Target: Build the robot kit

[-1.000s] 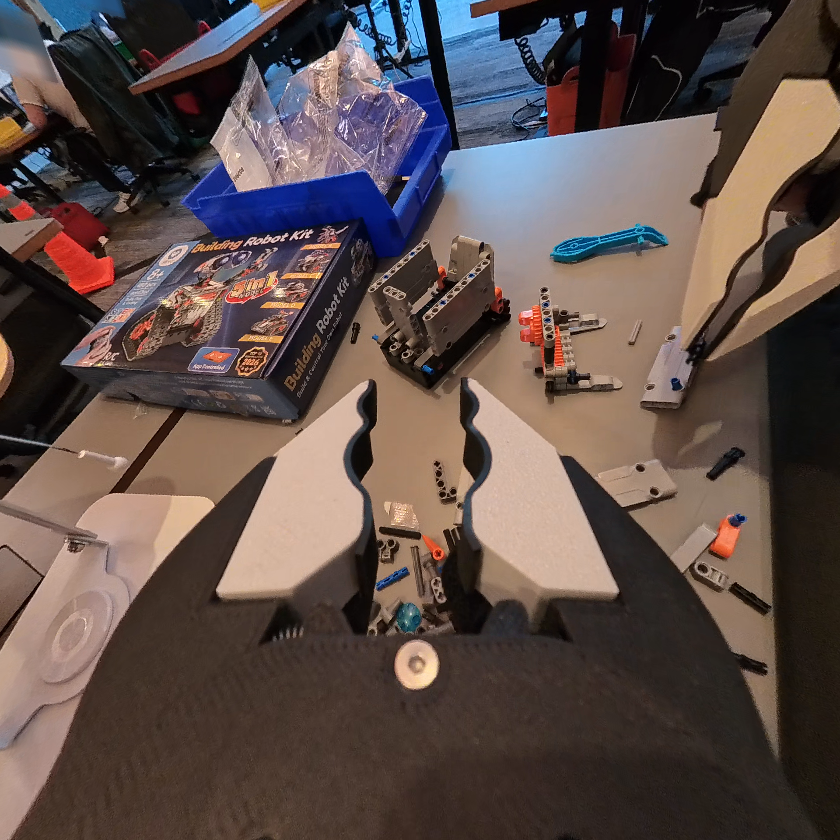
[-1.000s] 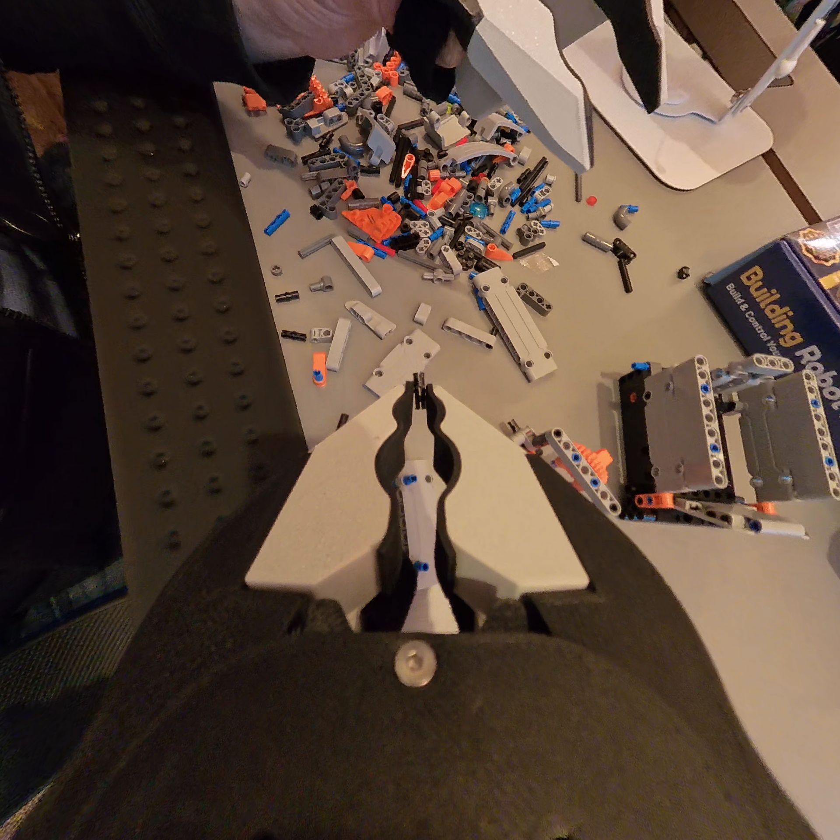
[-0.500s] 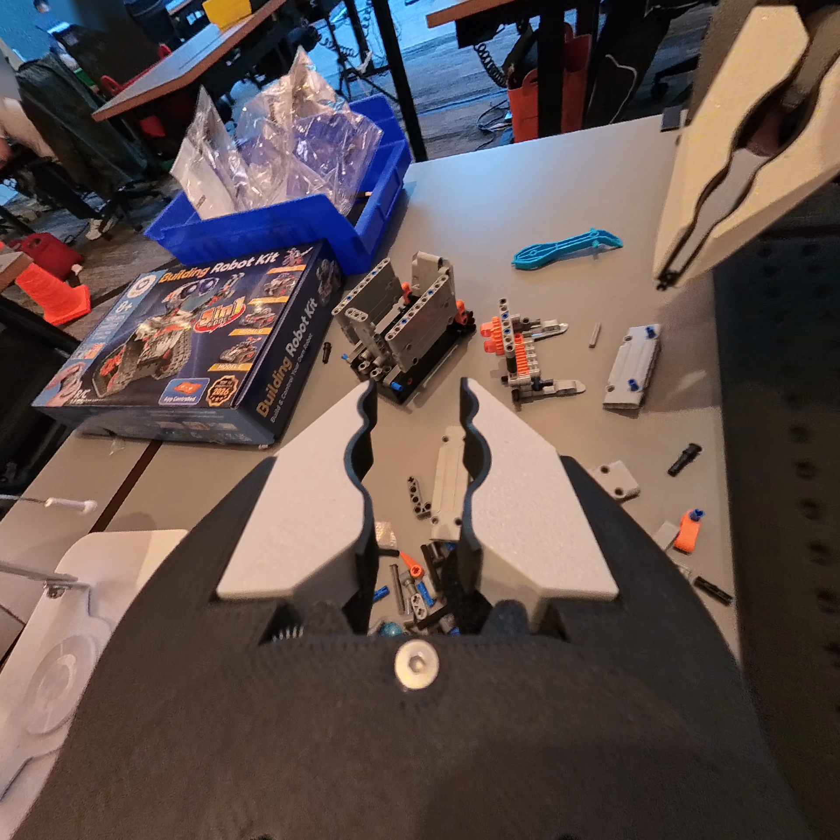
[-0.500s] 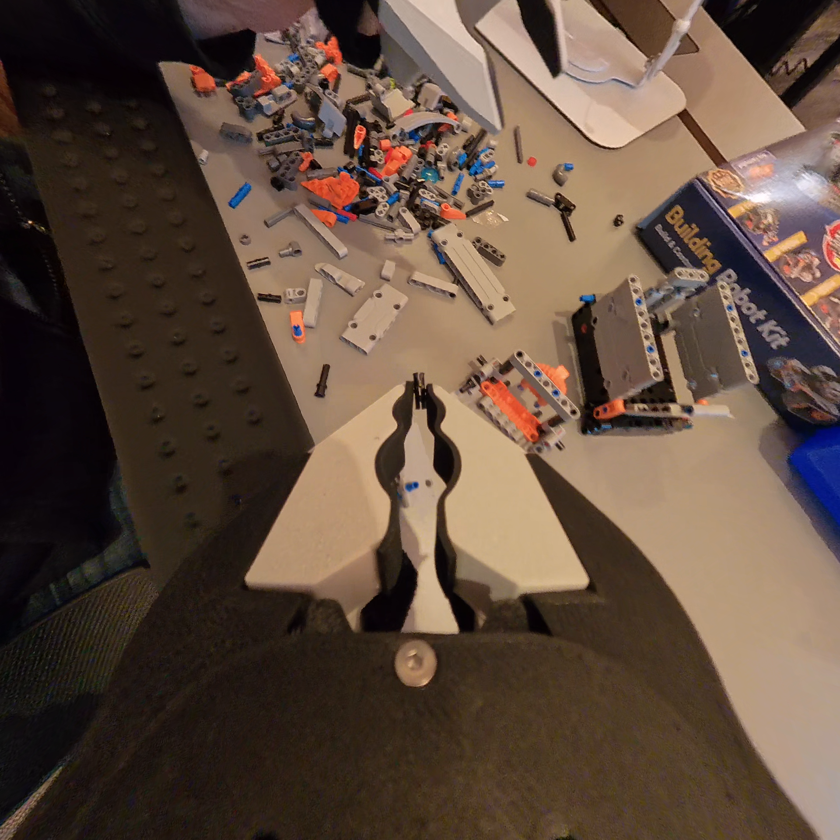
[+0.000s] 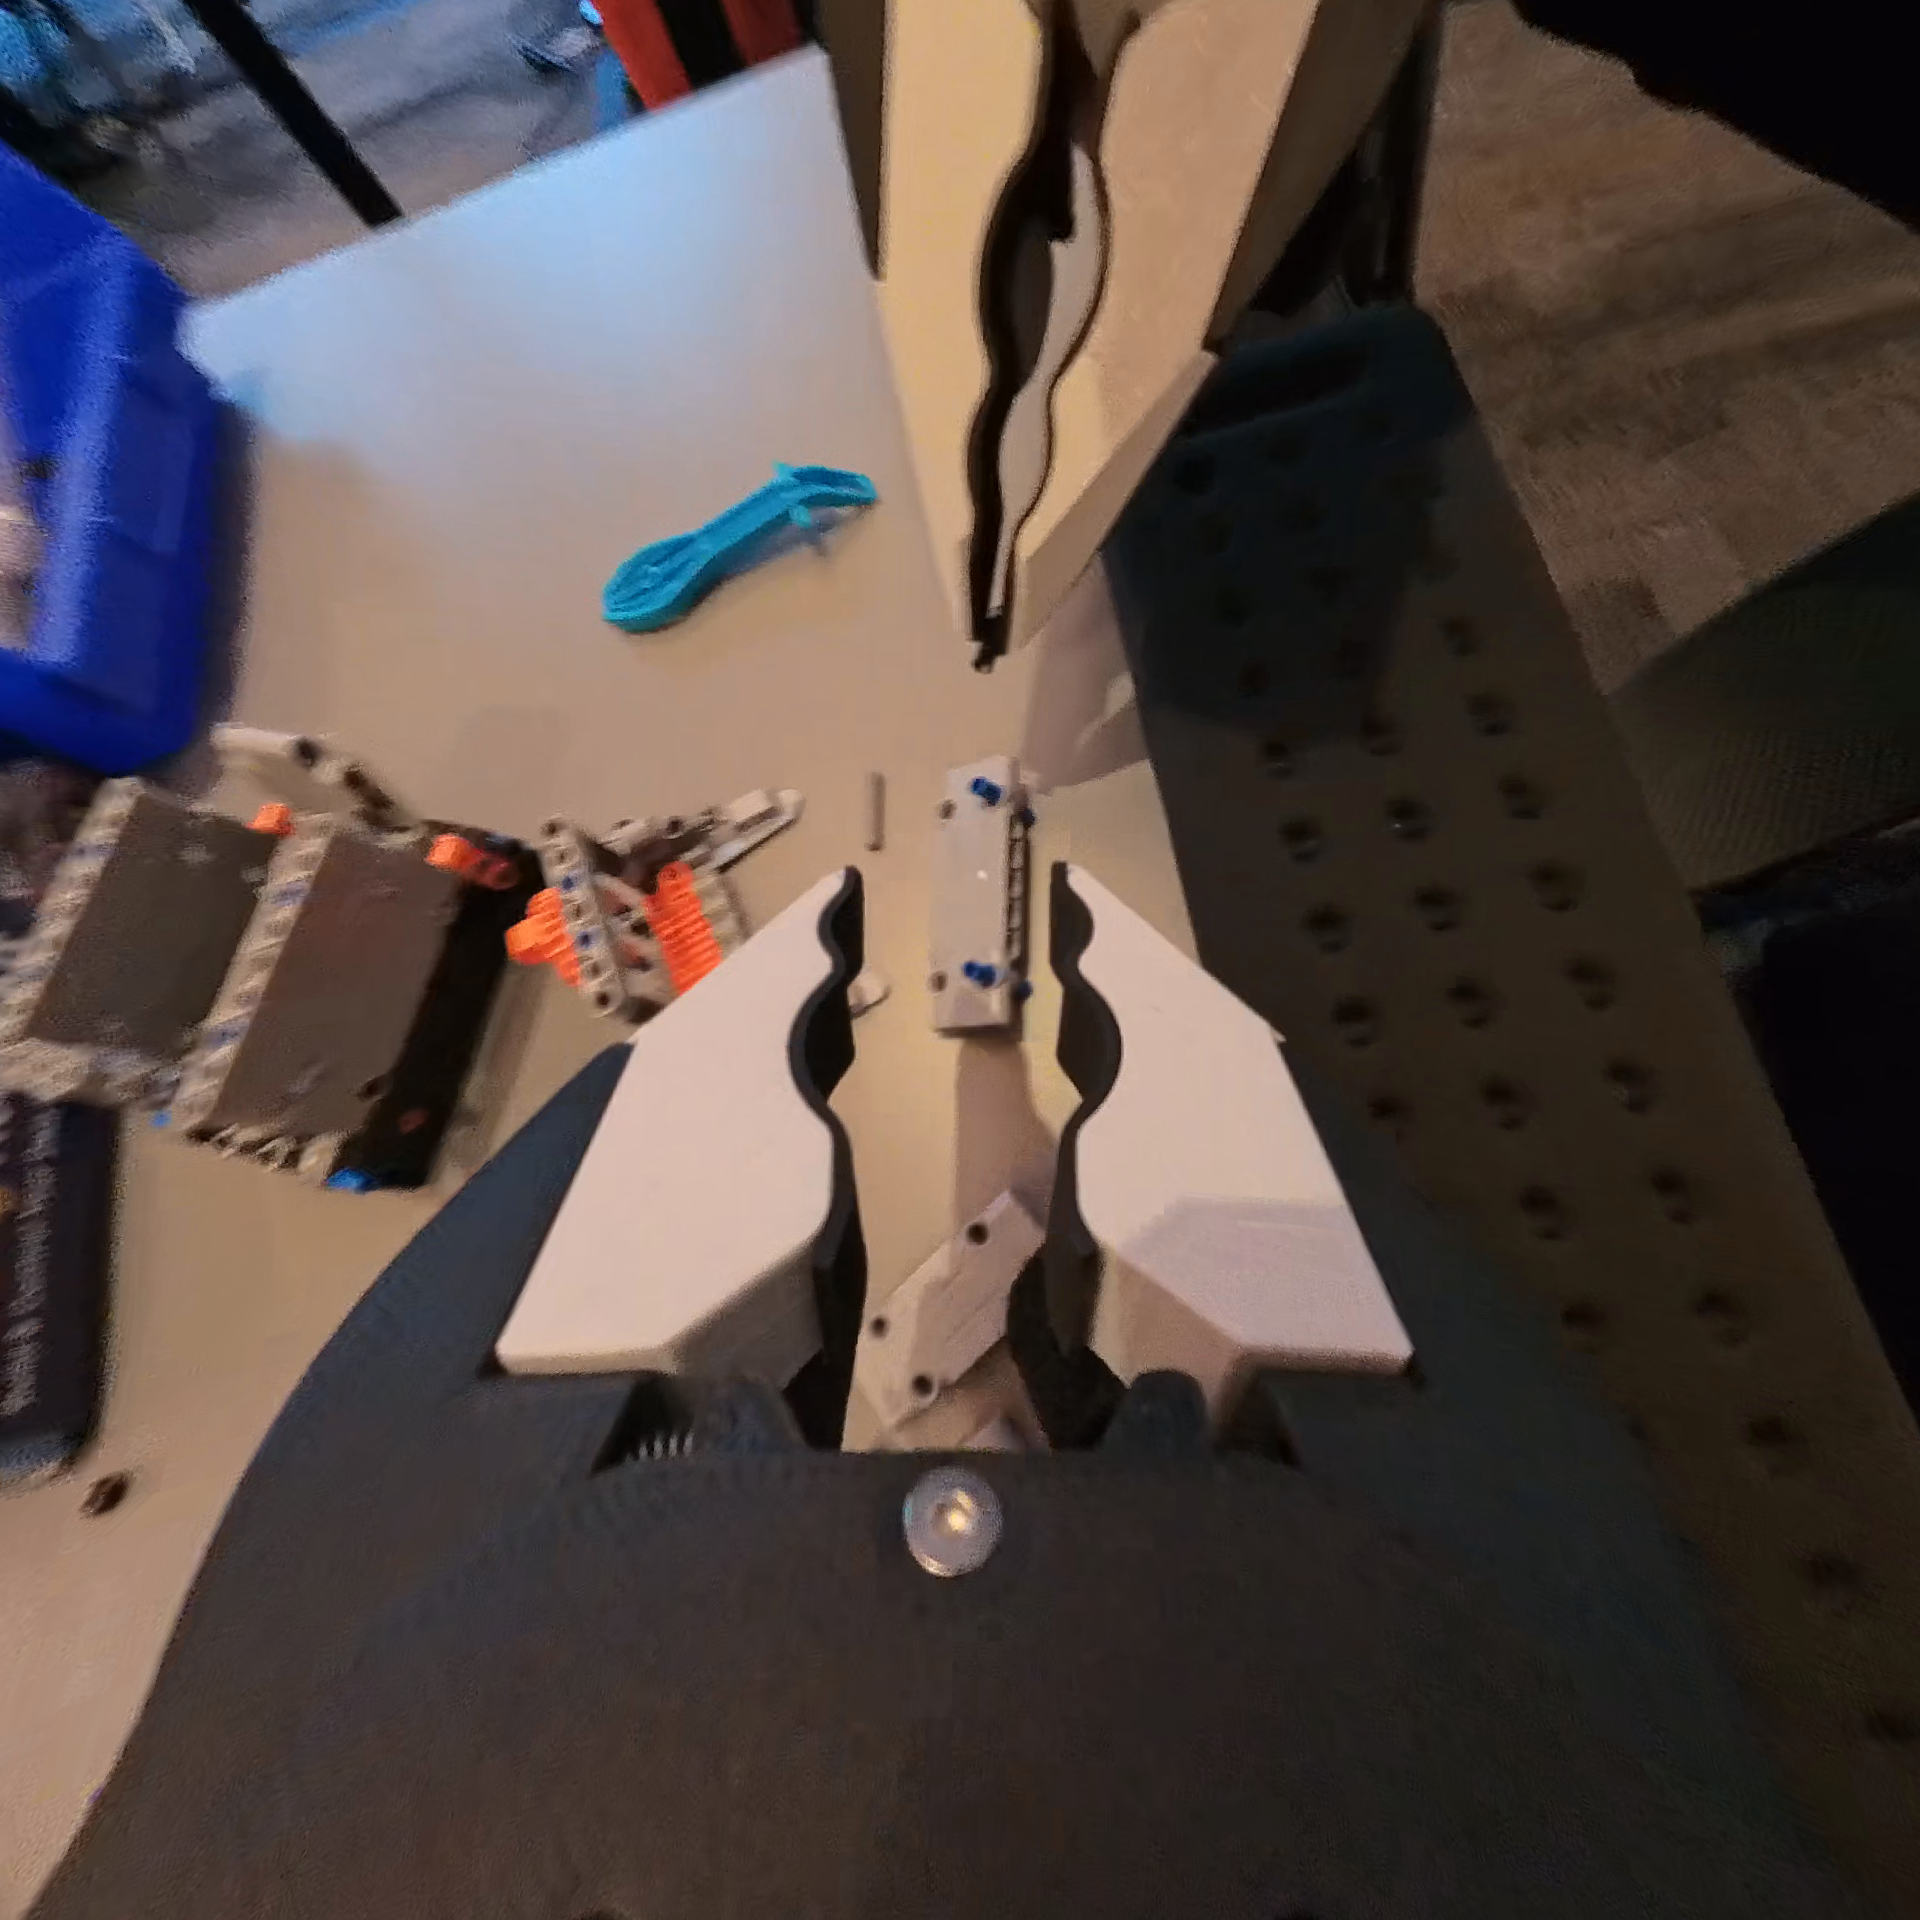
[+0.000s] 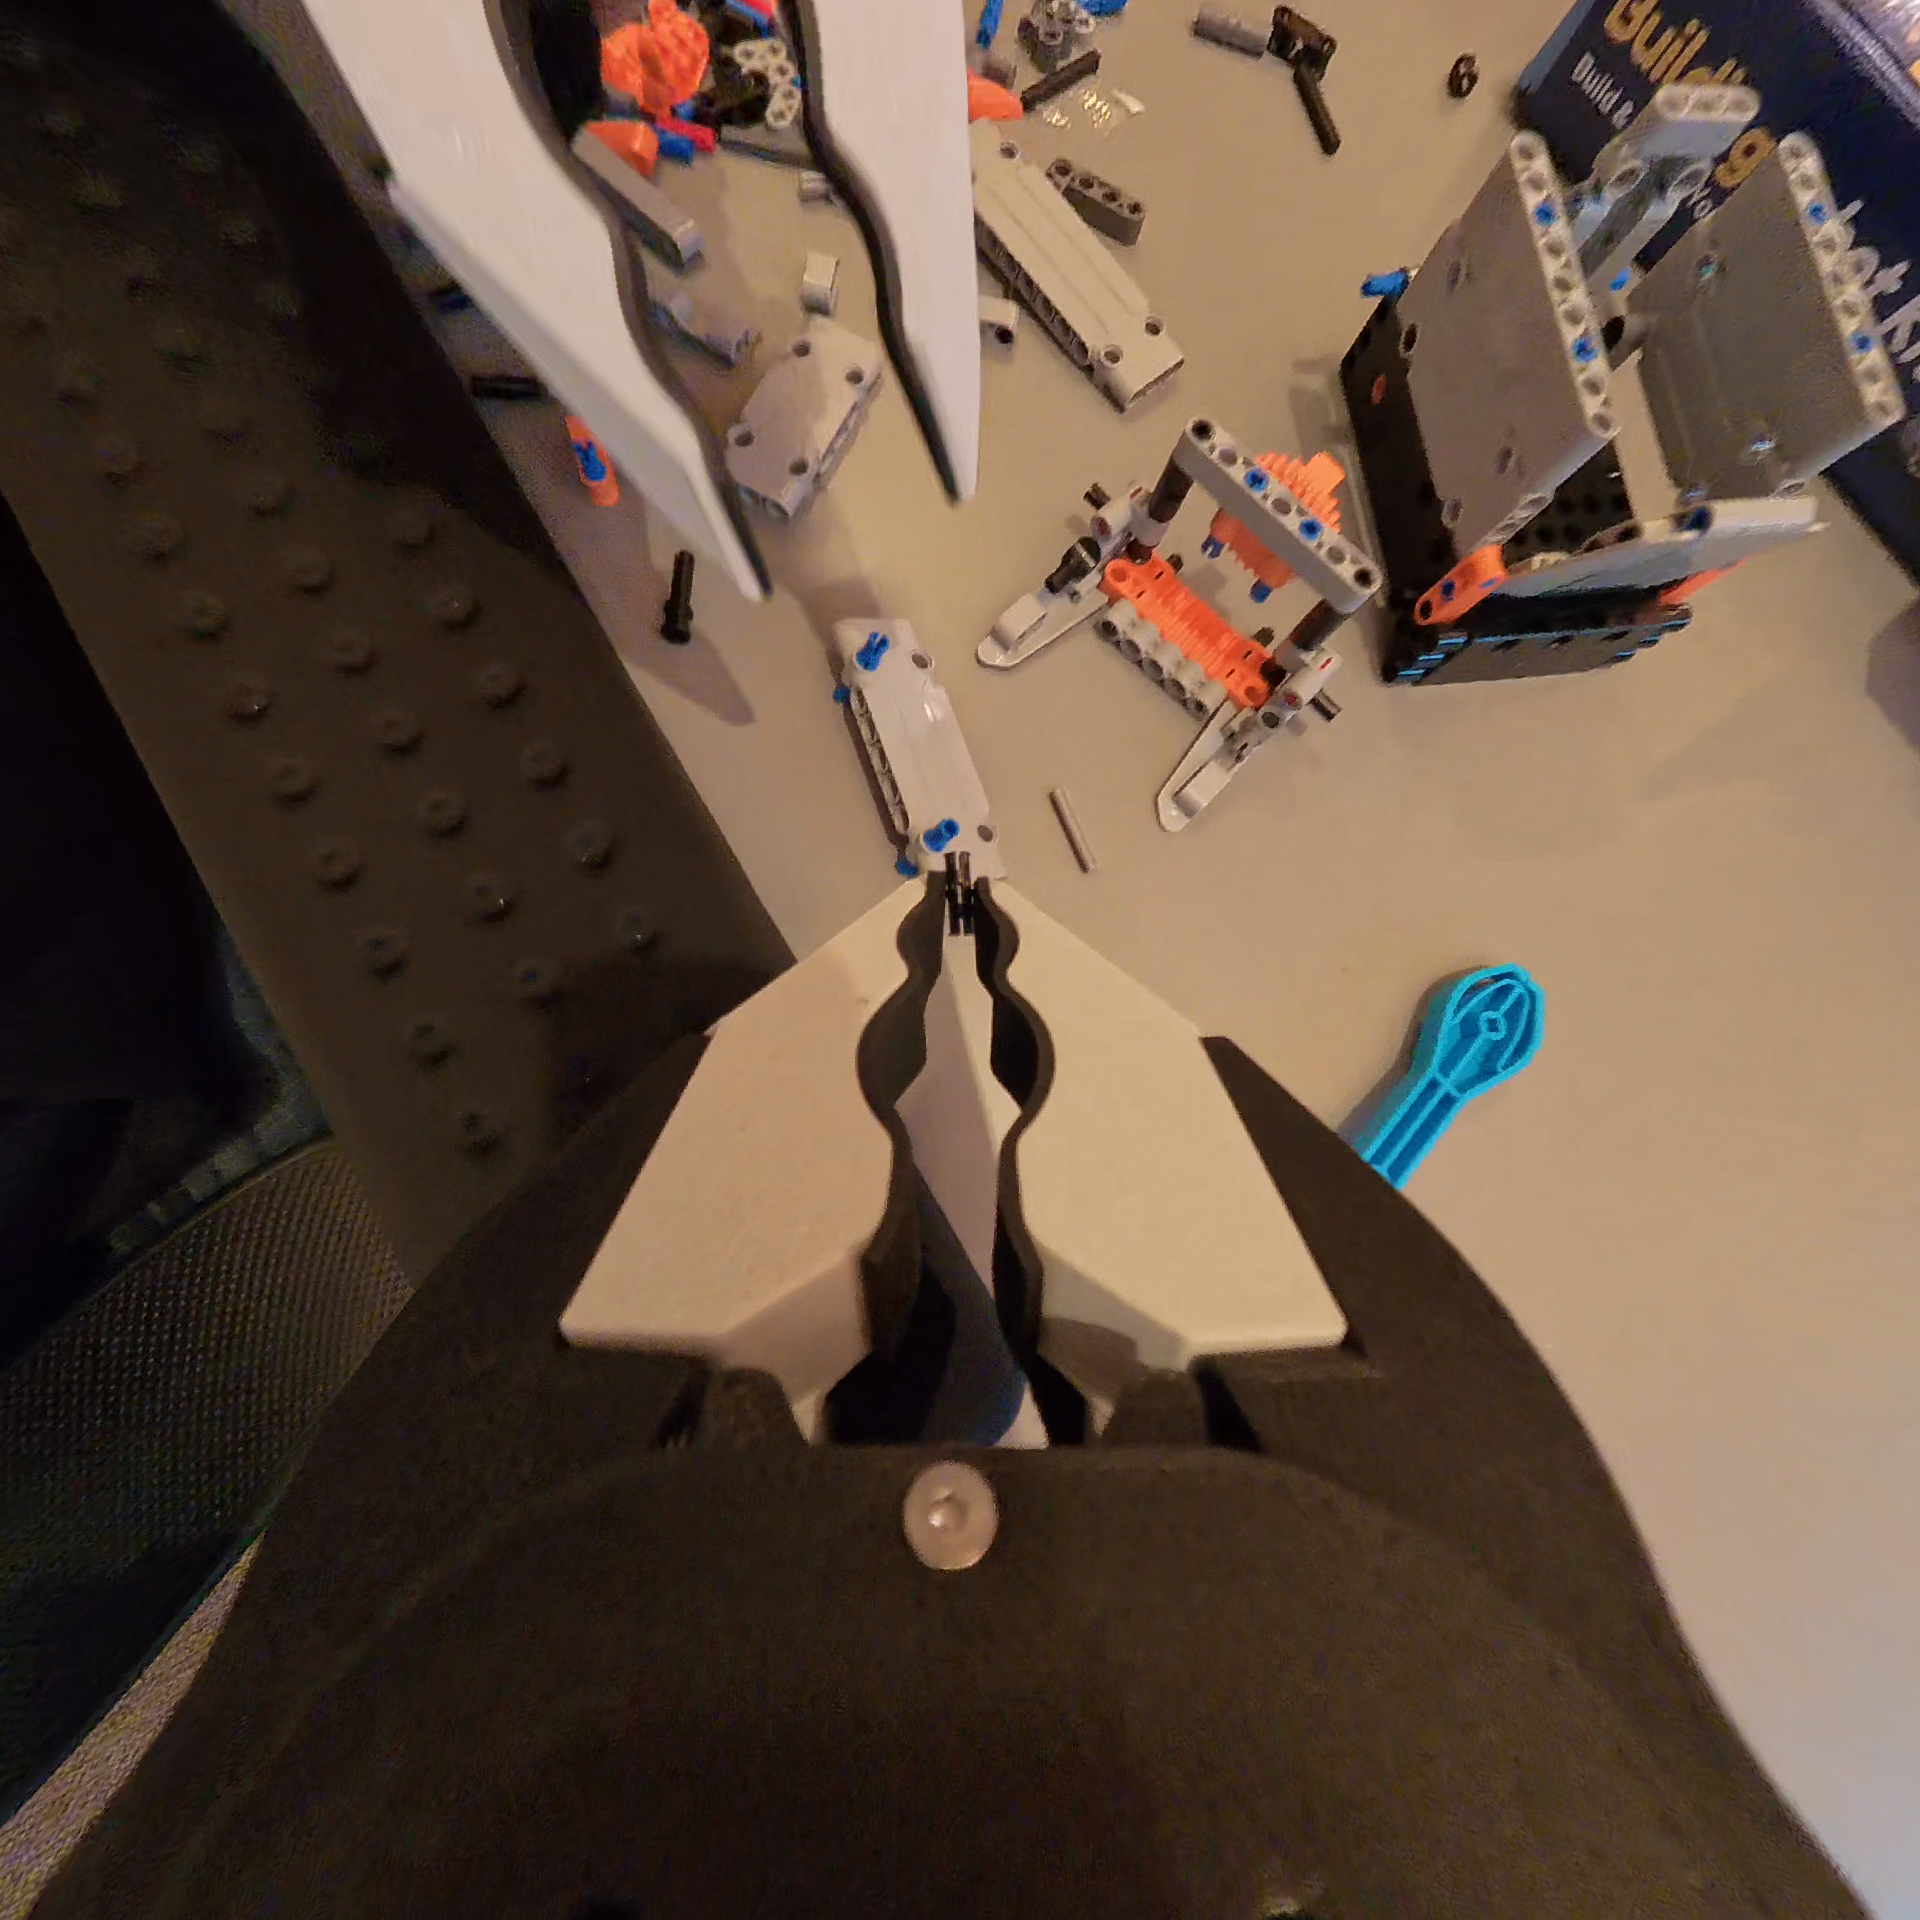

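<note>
A grey panel with blue pins [image 5: 971,904] lies flat on the grey table near its right edge, and also shows in the right wrist view [image 6: 920,748]. My left gripper [image 5: 954,883] is open and empty, hovering with the panel's near half between its fingertips. It shows from the other side in the right wrist view [image 6: 854,540]. A second plain grey panel [image 5: 956,1309] lies under its jaws. My right gripper [image 6: 961,894] is shut and its tips hang just above the pinned panel's far end. It also shows in the left wrist view [image 5: 982,644].
An orange and grey assembly [image 6: 1195,592] and a larger grey and black assembly [image 6: 1558,416] stand left of the panel. A teal tool [image 6: 1455,1070], a small grey axle [image 6: 1070,831], a dark blue box [image 6: 1662,83], a blue bin [image 5: 94,520] and loose parts [image 6: 707,62] are around. A black perforated strip [image 5: 1403,935] borders the table. Across from one pair of fingers to the other is roughly 6 centimeters. From the right gripper's tips to the small grey axle [image 6: 1070,831] is close to 7 centimeters. It turns up in the left wrist view [image 5: 876,810] as well.
My left gripper has swung right from the loose parts to the pinned grey panel, still open. My right gripper has lifted off that panel and pulled back, still shut.
</note>
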`<state>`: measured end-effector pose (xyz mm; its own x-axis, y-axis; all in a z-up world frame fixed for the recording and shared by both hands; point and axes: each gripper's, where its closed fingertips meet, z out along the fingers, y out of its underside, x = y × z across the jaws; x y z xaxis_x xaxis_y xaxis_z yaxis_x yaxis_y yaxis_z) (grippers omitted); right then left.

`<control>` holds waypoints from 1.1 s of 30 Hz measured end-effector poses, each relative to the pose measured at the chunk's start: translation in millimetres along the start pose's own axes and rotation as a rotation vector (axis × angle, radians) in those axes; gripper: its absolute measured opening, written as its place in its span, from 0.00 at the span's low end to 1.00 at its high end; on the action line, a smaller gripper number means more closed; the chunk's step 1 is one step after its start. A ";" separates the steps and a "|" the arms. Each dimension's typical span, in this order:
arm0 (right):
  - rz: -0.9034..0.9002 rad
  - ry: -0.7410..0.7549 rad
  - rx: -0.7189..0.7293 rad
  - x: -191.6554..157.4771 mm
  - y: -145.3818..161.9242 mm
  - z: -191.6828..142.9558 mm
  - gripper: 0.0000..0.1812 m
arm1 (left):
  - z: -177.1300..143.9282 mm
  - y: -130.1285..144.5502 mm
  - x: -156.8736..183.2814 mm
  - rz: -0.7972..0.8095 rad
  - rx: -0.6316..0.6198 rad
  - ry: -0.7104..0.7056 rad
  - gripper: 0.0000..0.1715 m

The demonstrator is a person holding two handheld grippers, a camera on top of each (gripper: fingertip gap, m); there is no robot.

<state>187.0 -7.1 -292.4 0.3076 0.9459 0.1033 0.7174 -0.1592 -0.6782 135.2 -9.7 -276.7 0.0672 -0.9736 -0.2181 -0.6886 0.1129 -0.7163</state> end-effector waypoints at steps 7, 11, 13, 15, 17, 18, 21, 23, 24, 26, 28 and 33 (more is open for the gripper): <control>0.013 -0.035 -0.040 -4.9 19.1 17.5 0.02 | 47.8 16.0 16.1 -0.048 -0.150 0.103 0.18; 0.011 -0.049 -0.040 -6.0 21.2 23.1 0.02 | 56.9 20.4 13.8 -0.059 -0.167 0.105 0.13; 0.009 -0.055 -0.032 -6.4 20.6 24.7 0.02 | 57.8 19.6 12.2 -0.068 -0.156 0.106 0.09; 0.008 -0.059 -0.022 -6.3 19.8 25.5 0.02 | 57.9 19.5 10.1 -0.073 -0.152 0.103 0.08; 0.009 -0.066 -0.010 -6.9 18.0 25.9 0.02 | 57.6 19.7 10.2 -0.073 -0.147 0.103 0.07; 0.008 -0.069 -0.007 -6.7 17.3 26.0 0.02 | 56.9 19.6 10.1 -0.072 -0.146 0.102 0.07; 0.008 -0.076 0.005 -6.6 13.3 25.2 0.02 | 53.5 20.7 10.9 -0.073 -0.155 0.109 0.06; 0.006 -0.079 0.013 -7.6 9.9 25.1 0.02 | 50.1 22.9 12.6 -0.072 -0.160 0.117 0.06; 0.004 -0.081 0.015 -8.6 8.5 25.6 0.02 | 48.5 23.9 12.6 -0.073 -0.160 0.116 0.06; 0.000 -0.085 0.015 -10.9 6.2 27.9 0.02 | 45.5 25.8 13.0 -0.075 -0.158 0.116 0.06; -0.002 -0.087 0.011 -12.5 4.7 30.4 0.02 | 42.4 27.8 13.4 -0.076 -0.159 0.115 0.05; -0.010 -0.091 0.008 -15.1 2.6 35.3 0.02 | 38.0 31.5 16.0 -0.075 -0.157 0.136 0.06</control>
<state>162.1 -11.9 -321.4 0.2422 0.9692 0.0443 0.7148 -0.1473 -0.6836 142.1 -14.3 -327.9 0.0313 -0.9971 -0.0691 -0.7902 0.0176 -0.6126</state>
